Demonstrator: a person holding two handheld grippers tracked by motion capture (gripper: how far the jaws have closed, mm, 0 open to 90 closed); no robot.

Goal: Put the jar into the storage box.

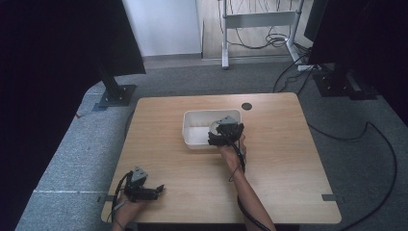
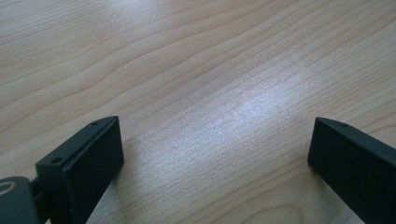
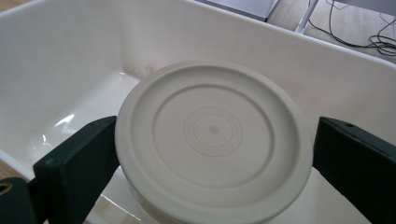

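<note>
A round white container with a ringed lid [image 3: 214, 140] sits between the jaws of my right gripper [image 3: 215, 135]; both jaws touch its sides. It hangs inside a white rectangular bin [image 3: 280, 56], just above the floor of the bin. In the high view the right gripper [image 1: 222, 132] is over the bin's [image 1: 197, 141] right half, the container [image 1: 214, 126] just showing beneath it. My left gripper [image 1: 156, 189] rests near the table's front left corner. Its jaws stand wide apart over bare wood, so the left gripper [image 2: 217, 135] is open and holds nothing.
The wooden table [image 1: 279, 159] has a dark round cable hole [image 1: 247, 106] behind the bin. Black stands [image 1: 115, 94] and cables [image 1: 375, 139] lie on the grey carpet around it. A white desk frame [image 1: 260, 21] stands at the back.
</note>
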